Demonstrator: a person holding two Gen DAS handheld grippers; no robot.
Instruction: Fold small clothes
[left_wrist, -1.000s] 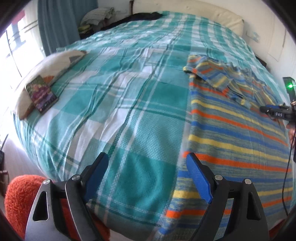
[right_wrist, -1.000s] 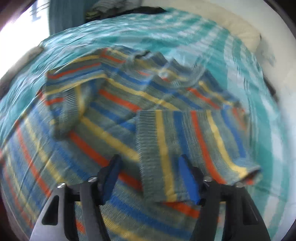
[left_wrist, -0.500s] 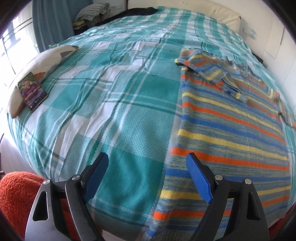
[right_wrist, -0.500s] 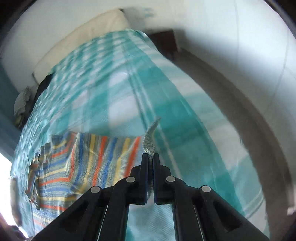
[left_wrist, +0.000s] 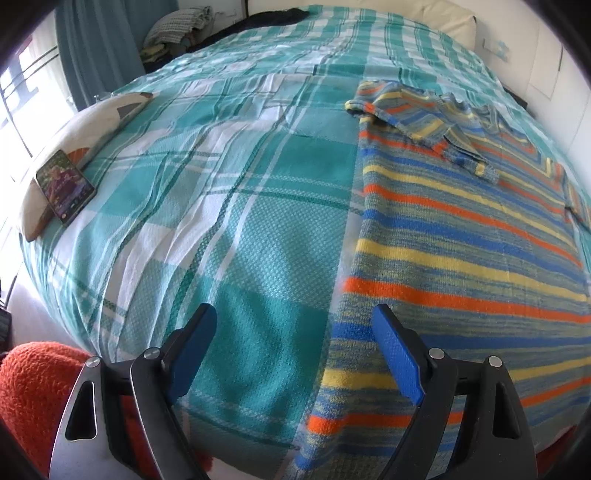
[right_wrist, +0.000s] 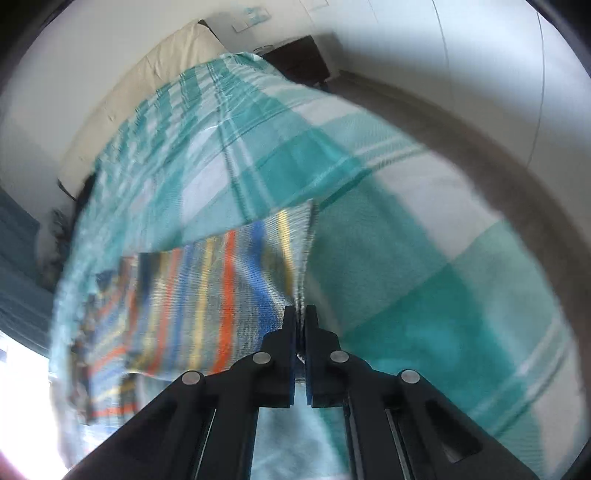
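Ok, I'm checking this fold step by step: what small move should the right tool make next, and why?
Probably carry the pinched edge across over the striped sweater and lay it down. The right tool is shut on the sweater's edge, lifted off the plaid bedspread, while the left tool hangs open, holding nothing.

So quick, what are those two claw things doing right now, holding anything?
Left gripper: open, holding nothing, hovering at the near edge of the striped sweater.
Right gripper: closed, pinching an edge of the striped sweater.
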